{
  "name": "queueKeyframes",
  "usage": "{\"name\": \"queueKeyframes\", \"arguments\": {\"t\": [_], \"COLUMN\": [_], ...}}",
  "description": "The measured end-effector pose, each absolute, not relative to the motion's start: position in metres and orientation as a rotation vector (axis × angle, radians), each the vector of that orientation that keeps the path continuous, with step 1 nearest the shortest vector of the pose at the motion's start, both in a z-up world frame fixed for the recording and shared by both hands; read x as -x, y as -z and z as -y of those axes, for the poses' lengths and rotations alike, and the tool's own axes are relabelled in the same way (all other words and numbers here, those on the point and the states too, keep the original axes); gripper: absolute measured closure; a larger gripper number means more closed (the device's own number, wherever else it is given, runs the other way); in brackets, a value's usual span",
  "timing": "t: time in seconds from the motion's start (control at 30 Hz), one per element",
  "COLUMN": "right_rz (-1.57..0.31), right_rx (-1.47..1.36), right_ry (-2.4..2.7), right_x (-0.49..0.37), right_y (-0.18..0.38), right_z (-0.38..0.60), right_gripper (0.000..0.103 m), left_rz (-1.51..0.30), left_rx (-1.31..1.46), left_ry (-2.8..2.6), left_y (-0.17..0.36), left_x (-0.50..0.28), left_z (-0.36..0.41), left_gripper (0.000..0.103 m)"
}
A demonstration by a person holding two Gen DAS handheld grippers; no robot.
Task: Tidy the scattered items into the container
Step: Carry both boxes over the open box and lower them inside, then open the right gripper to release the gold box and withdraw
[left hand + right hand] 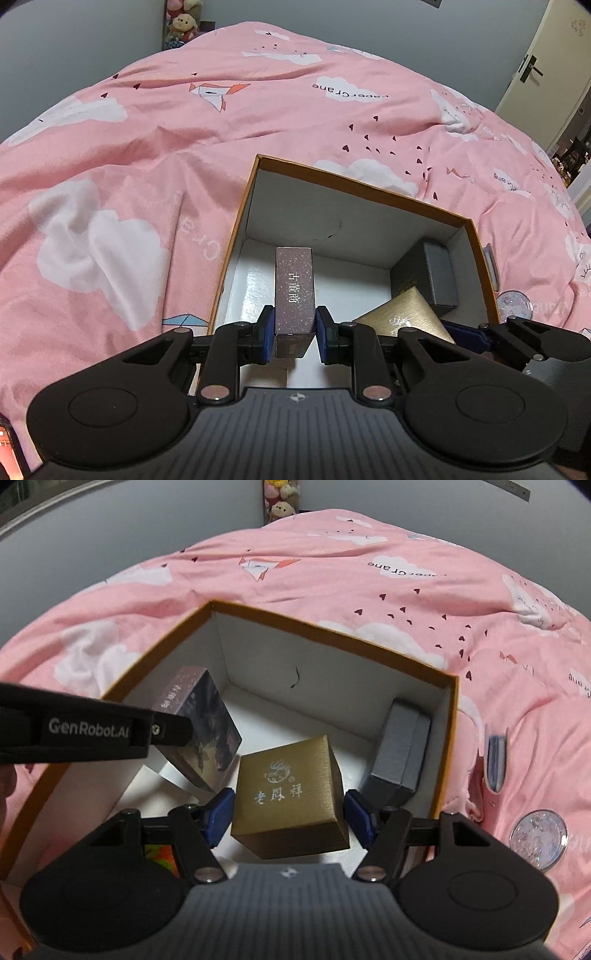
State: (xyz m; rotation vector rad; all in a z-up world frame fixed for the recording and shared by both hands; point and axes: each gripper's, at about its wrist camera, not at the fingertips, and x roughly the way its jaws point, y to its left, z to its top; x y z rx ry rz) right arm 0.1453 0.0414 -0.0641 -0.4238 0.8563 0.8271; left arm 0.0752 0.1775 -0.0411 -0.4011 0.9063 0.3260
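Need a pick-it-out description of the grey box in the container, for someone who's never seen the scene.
On the pink bed cover sits an open orange-rimmed box with white walls. Against its right wall stands the grey box, propped on edge. Unlike the gold box in the right gripper or the speckled purple box in the left gripper, it is plain, unprinted and unheld.

Both views are lit dimly and evenly by soft indoor light, with a pinkish cast. Strong fisheye bending is seen at the edges, where the corners are darkened. A soft shadow is cast inside the open box [448,716]. The pink duvet [155,155] is rendered slightly soft.
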Motion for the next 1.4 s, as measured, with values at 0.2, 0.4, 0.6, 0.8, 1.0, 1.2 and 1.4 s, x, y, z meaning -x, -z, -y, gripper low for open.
{"name": "queueKeyframes", "arguments": {"t": [0.2,0.4,0.6,0.8,1.0,1.2,1.4], "right_rz": [-0.834,-0.809,-0.819,-0.812,-0.830,-0.794,-0.676], "right_rx": [0.495,0.542,0.565,0.602,0.596,0.531,0.477], "right_ry": [-0.788,-0.790,-0.786,-0.794,-0.796,-0.821,-0.811], "right_x": [-0.144,-0.138,-0.137,-0.135,-0.137,-0.136,-0.132], "right_y": [0.069,0.071,0.072,0.069,0.065,0.051,0.030], "right_z": [-0.051,-0.054,-0.054,-0.047,-0.037,-0.019,-0.005], "right_gripper": [0.037,0.045,0.050,0.060,0.069,0.068,0.061], "left_rz": [-0.898,-0.896,-0.894,-0.889,-0.886,-0.884,-0.882], "left_rx": [0.404,0.408,0.408,0.403,0.386,0.369,0.340], "left_ry": [-0.325,-0.318,-0.316,-0.309,-0.309,-0.285,-0.268], "left_y": [0.043,0.045,0.045,0.043,0.039,0.035,0.032], "left_x": [-0.077,-0.077,-0.077,-0.077,-0.080,-0.088,-0.105], "left_z": [-0.177,-0.177,-0.176,-0.174,-0.171,-0.163,-0.154], "left_gripper": [0.077,0.077,0.077,0.077,0.077,0.077,0.077]}}
